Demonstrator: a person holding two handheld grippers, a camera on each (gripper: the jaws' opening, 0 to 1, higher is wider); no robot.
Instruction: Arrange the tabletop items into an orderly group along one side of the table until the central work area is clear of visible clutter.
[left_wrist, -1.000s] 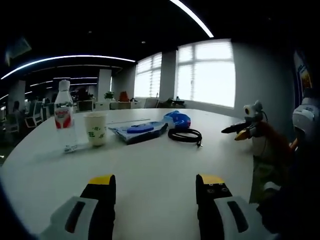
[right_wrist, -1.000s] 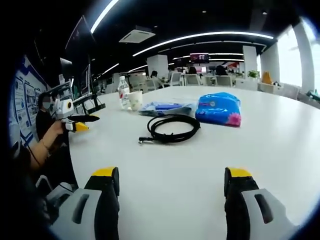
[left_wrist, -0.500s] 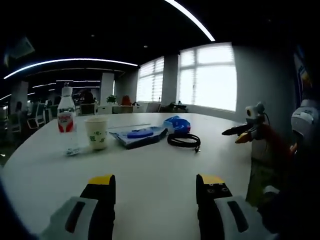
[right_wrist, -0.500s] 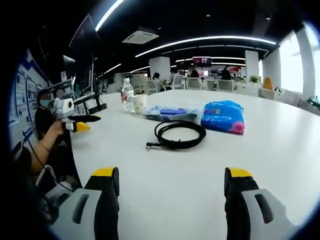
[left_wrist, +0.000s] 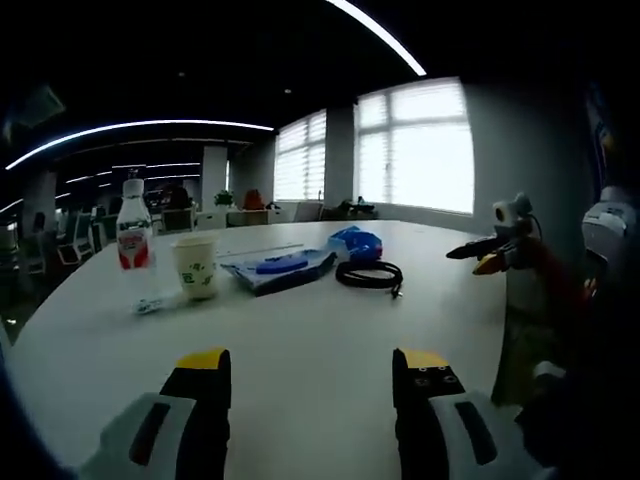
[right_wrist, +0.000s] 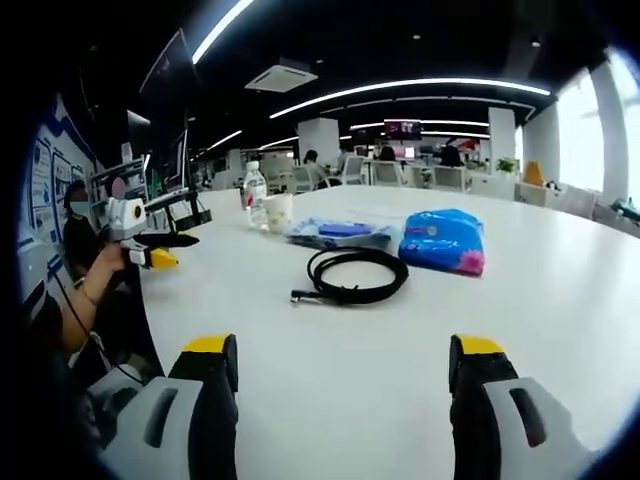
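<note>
Evidently little of the tidying was done: the white table (left_wrist: 300, 340) bore a loose spread of things toward its far middle, none yet drawn to one edge, so by my reckoning nearly all the gathering remained. Taking the coiled black cable (right_wrist: 352, 276) as the landmark, the blue tissue pack (right_wrist: 441, 241) lay just beside it on one side in the right gripper view, and a clear sleeve (right_wrist: 335, 233) holding something blue, whose nature I could not make out, lay just beyond it. Further from the cable on the sleeve's far side stood the water bottle (left_wrist: 133, 243), capped, with clear liquid inside as far as could be told, and next to it a paper cup (left_wrist: 195, 266), upright, its contents hidden by the wall. The left gripper (left_wrist: 310, 370) hung over bare tabletop well short of the cable, jaws spread and empty; the right gripper (right_wrist: 340, 360) likewise hovered short of the cable with its jaws wide apart, grasping nothing. Another person (right_wrist: 90, 270) at the table's edge held a similar gripper, well apart from the cable.
</note>
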